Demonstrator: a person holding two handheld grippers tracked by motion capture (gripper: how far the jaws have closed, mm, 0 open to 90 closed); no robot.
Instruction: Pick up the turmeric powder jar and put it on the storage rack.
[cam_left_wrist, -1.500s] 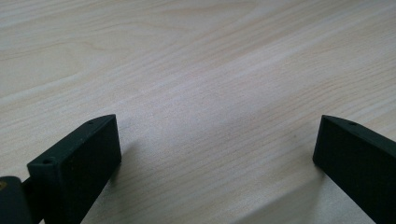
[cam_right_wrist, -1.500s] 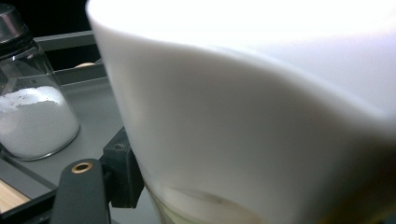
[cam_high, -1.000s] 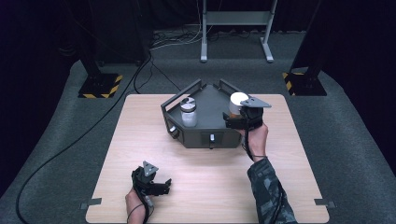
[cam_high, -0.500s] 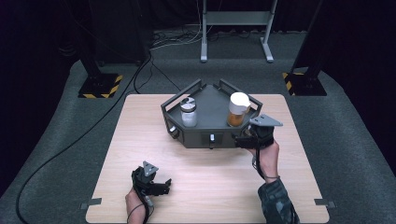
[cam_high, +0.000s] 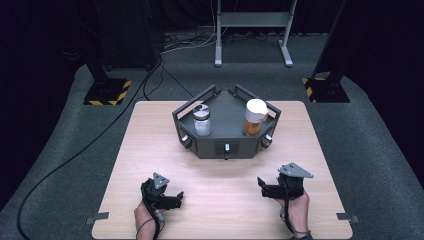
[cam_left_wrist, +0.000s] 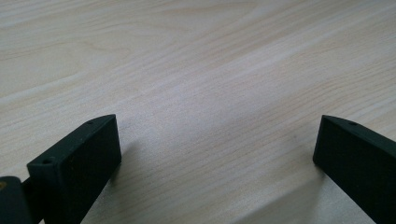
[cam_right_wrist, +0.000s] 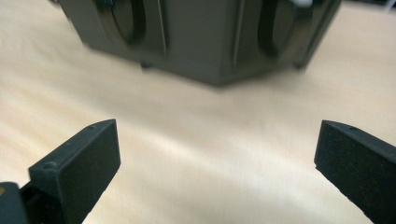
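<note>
A dark grey angular holder (cam_high: 227, 145) stands at the middle back of the wooden table (cam_high: 150, 135). In it stand a clear jar with a dark lid (cam_high: 202, 121) on the left and an orange jar with a white lid (cam_high: 255, 117) on the right. My right gripper (cam_high: 261, 188) rests near the front right of the table, open and holding nothing; its own view looks at the holder's front wall (cam_right_wrist: 201, 37). Near the front left lies my left gripper (cam_high: 177, 198), open over bare wood (cam_left_wrist: 210, 93).
Past the table's far edge, grey carpet carries black cables (cam_high: 100, 135), two stands with yellow-black bases (cam_high: 107, 92) and a metal frame (cam_high: 252, 30). Bare wood lies between the grippers and the holder.
My right gripper let go of the orange jar in the holder and drew back to the front right of the table. The left gripper stayed still.
</note>
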